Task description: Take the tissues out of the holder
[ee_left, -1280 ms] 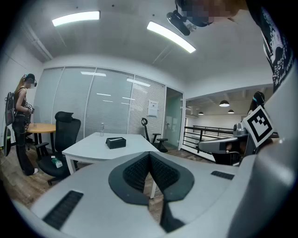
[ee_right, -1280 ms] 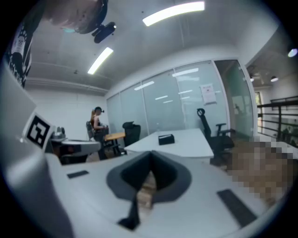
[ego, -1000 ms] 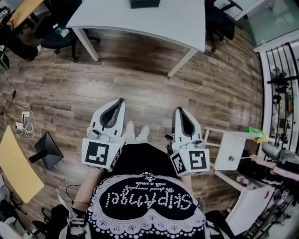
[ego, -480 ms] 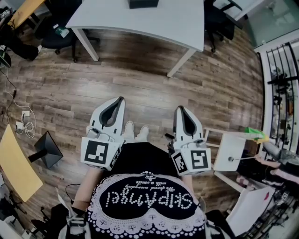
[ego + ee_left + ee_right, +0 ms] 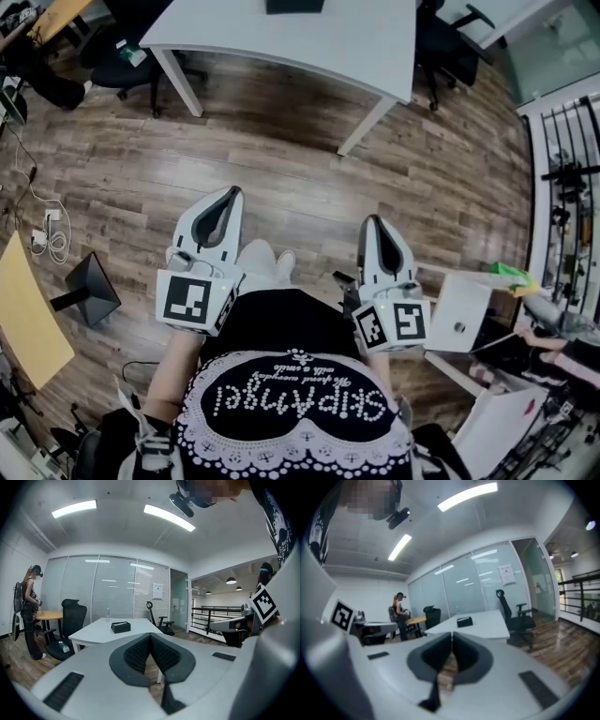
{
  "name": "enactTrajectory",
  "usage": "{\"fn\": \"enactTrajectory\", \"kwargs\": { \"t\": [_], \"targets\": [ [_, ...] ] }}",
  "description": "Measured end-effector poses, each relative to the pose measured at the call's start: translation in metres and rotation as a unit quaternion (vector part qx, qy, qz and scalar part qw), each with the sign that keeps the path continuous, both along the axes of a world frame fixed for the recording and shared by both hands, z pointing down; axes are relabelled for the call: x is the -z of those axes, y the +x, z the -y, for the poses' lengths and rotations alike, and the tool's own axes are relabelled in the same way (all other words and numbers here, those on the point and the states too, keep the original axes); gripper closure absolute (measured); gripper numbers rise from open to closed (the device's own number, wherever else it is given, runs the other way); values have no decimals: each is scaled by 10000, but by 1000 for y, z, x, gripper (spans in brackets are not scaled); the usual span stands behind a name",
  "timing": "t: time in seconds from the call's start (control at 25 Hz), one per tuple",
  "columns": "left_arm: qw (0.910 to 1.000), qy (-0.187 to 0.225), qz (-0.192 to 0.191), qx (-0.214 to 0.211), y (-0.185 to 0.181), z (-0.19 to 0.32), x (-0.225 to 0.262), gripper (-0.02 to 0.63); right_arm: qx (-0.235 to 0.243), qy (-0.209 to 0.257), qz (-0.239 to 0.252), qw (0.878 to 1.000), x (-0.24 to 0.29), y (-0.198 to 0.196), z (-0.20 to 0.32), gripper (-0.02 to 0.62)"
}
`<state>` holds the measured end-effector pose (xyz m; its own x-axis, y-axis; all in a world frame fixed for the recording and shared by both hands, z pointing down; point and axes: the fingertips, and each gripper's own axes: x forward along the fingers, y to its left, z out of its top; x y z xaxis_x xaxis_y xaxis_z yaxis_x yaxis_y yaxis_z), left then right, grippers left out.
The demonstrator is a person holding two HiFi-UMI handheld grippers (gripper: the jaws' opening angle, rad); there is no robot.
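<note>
The black tissue holder [image 5: 293, 6] stands on the white table [image 5: 337, 42] at the top edge of the head view, far ahead of both grippers. It also shows as a small black box [image 5: 121, 626] in the left gripper view and as a dark box [image 5: 464, 621] in the right gripper view. My left gripper [image 5: 233, 190] and right gripper [image 5: 372, 219] are held in front of the person's body over the wooden floor. Both are shut, and their dark pads meet with nothing between them [image 5: 150, 635] [image 5: 452, 634].
Black office chairs [image 5: 448, 33] [image 5: 70, 616] stand around the table. Another person [image 5: 29, 606] stands by a wooden desk at the left. A white side table [image 5: 461, 313] and a railing [image 5: 562, 178] are at the right. A dark monitor [image 5: 86, 291] and cables [image 5: 49, 234] lie on the floor at the left.
The head view has shifted a little. The left gripper now sits slightly higher and further left, the right one slightly lower and further right. Both stay shut.
</note>
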<state>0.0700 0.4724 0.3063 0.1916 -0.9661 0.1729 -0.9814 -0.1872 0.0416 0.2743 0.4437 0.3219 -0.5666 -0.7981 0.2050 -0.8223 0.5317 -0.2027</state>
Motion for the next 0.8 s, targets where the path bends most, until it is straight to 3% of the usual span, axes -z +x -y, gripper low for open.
{"fn": "enactTrajectory", "kwargs": {
  "t": [0.44, 0.8],
  "targets": [
    [9997, 62, 11, 223, -2, 4, 6, 583, 96, -103, 4, 9999, -6, 5, 2, 561],
    [9997, -100, -84, 212, -23, 48, -5, 583, 87, -248, -66, 9996, -10, -17, 45, 561]
  ]
}}
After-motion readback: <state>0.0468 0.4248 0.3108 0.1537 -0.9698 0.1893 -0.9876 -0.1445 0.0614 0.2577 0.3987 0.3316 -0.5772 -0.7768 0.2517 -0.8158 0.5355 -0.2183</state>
